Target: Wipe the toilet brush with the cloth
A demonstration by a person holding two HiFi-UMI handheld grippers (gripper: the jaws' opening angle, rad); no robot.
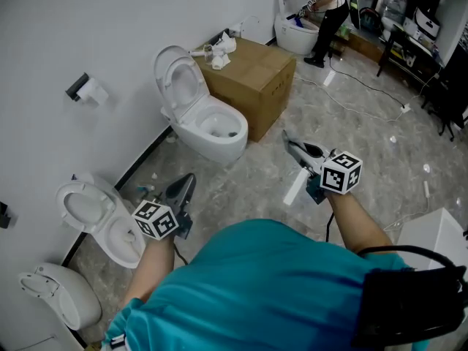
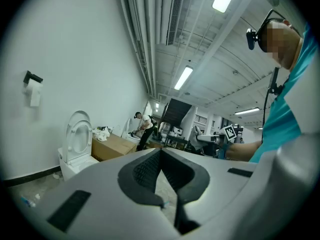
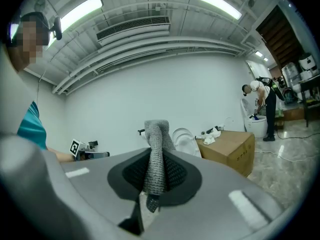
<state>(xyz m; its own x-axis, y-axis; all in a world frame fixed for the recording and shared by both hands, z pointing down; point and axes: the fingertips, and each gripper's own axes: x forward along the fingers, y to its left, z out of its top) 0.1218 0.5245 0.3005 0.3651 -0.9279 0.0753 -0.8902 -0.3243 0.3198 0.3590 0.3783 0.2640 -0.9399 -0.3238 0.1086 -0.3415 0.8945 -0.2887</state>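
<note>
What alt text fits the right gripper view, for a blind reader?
A grey cloth stands pinched between the shut jaws of the right tool, close up. Behind are a white wall, a toilet with its lid up, a cardboard box and a person bent over another toilet.

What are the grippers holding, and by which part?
The right gripper pinches the grey cloth by a bunched part, a fold sticking out past the jaws. The left gripper is shut, empty.

Bright ceiling striplights; fisheye-warped edges.
</note>
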